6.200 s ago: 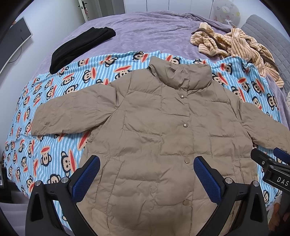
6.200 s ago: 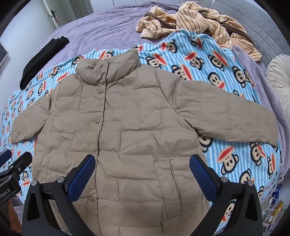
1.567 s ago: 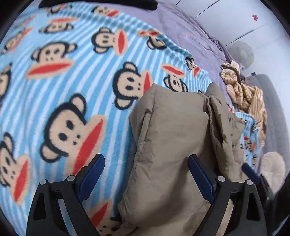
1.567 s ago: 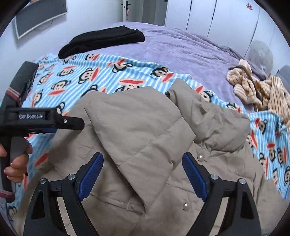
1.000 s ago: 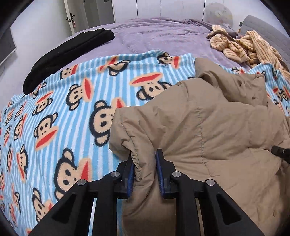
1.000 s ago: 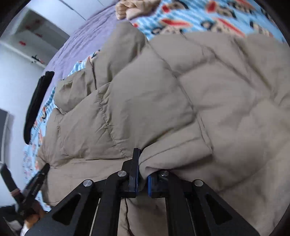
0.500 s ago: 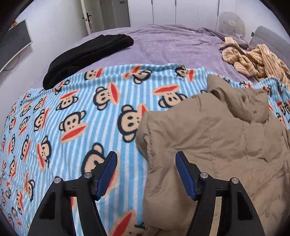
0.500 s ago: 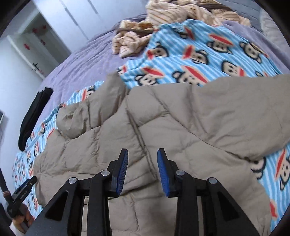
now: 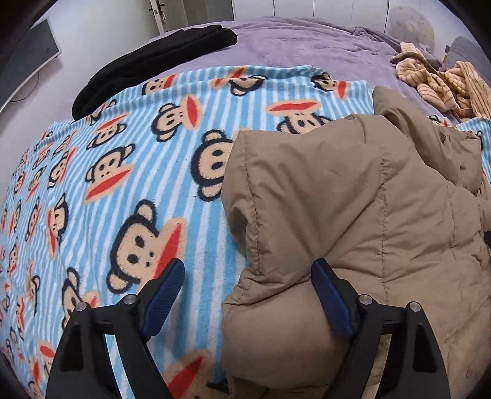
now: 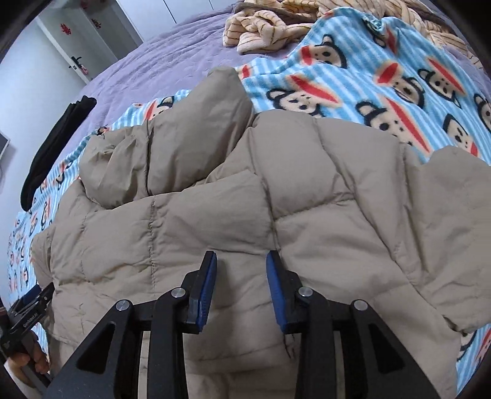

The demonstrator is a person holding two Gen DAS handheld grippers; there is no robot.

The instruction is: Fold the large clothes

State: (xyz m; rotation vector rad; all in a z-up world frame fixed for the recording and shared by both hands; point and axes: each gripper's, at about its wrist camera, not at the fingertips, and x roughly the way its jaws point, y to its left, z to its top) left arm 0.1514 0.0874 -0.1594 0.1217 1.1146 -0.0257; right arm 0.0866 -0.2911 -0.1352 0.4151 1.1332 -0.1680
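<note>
On the striped monkey-print blanket [image 9: 101,172] a tan puffer jacket [image 10: 276,190] is laid, its long axis running from the near edge of the bed towards the far edge, the collar [image 10: 196,122] pointed at the far side. One sleeve [image 9: 307,196] is seen folded inward across the body; the other sleeve [image 10: 445,233] is spread out towards the right edge of the blanket. The left gripper [image 9: 247,284] is held released, its blue pads wide apart over the folded sleeve's edge. The right gripper [image 10: 241,284] is parted narrowly, nothing pinched, above the jacket's middle. Beneath the blanket a purple bedspread [image 9: 307,43] is spread. A black garment [image 9: 153,58] is placed near the far left corner, a striped beige garment [image 10: 276,27] at the far right. White doors are seen behind.
</note>
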